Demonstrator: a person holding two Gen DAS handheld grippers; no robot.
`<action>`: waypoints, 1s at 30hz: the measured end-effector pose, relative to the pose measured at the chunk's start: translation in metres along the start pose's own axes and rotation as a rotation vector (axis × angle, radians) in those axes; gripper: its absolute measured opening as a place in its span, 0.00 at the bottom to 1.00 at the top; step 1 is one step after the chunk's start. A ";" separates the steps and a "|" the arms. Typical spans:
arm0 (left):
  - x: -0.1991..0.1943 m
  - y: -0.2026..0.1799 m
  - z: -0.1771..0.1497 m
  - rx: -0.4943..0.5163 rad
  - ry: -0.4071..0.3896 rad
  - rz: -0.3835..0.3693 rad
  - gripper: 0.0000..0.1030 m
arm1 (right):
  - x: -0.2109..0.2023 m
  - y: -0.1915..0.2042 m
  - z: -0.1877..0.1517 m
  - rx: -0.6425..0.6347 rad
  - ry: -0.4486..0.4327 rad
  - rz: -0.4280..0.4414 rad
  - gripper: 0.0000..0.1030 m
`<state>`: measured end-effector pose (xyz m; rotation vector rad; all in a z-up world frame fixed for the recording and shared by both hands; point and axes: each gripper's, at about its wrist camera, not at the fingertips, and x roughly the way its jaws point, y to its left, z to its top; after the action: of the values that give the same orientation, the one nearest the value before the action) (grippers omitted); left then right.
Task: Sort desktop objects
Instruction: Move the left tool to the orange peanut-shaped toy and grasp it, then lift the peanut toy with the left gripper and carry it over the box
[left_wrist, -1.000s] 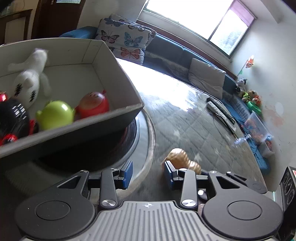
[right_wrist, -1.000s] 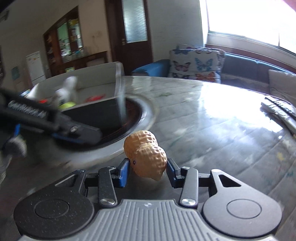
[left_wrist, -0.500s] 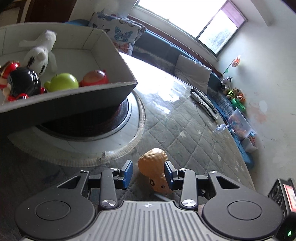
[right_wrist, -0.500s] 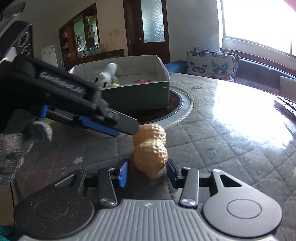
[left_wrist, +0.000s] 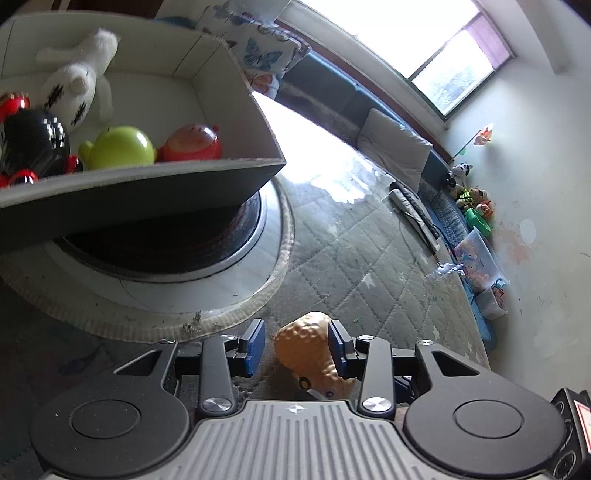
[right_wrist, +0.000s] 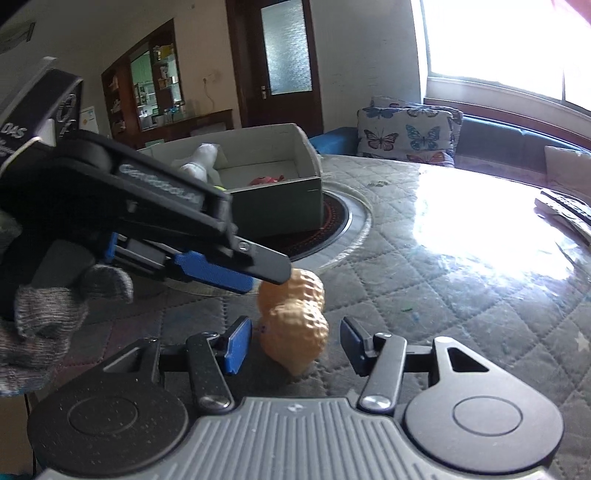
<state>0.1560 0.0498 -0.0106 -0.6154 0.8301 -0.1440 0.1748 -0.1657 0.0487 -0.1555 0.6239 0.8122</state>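
My right gripper (right_wrist: 291, 341) has its jaws opening, with clear gaps on both sides of the peanut toy (right_wrist: 293, 321), so they have let go of it. The toy stands on the quilted bench (right_wrist: 443, 295), just in front of the round inset plate (right_wrist: 354, 225) under the sorting box (right_wrist: 273, 192). My left gripper (left_wrist: 297, 347) straddles the same toy; its jaws are not closed, one blue pad sitting right against the toy's side and the other with a gap, so nothing is gripped yet.

The main risk, as I judge it, is the handover: the toy is bumpy and rounded and stands on its narrow end, so a one-sided push from the left jaws could tip it or roll it away before both pads bite. My two grippers are also crowded close together around the toy and could knock each other.

The box stands beyond the toy, holding a white plush (left_wrist: 77, 74), a black and red toy (left_wrist: 33, 144), a green ball toy (left_wrist: 122, 149) and a red toy (left_wrist: 192, 144). Its near wall rises between the toy and the inside, so I would need to lift over it. Remotes (left_wrist: 413, 210) lie well beyond the box, out of the way.
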 end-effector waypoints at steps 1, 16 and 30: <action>0.001 0.001 0.000 -0.011 0.004 -0.010 0.40 | 0.002 0.001 0.000 -0.002 0.003 0.000 0.52; 0.010 0.000 -0.001 -0.034 0.007 -0.045 0.40 | 0.006 -0.003 0.001 0.028 0.003 -0.015 0.41; -0.005 0.008 -0.010 -0.043 -0.012 -0.042 0.39 | 0.003 0.014 -0.001 0.003 0.011 0.004 0.41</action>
<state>0.1444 0.0536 -0.0163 -0.6739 0.8112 -0.1605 0.1659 -0.1545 0.0470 -0.1559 0.6363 0.8141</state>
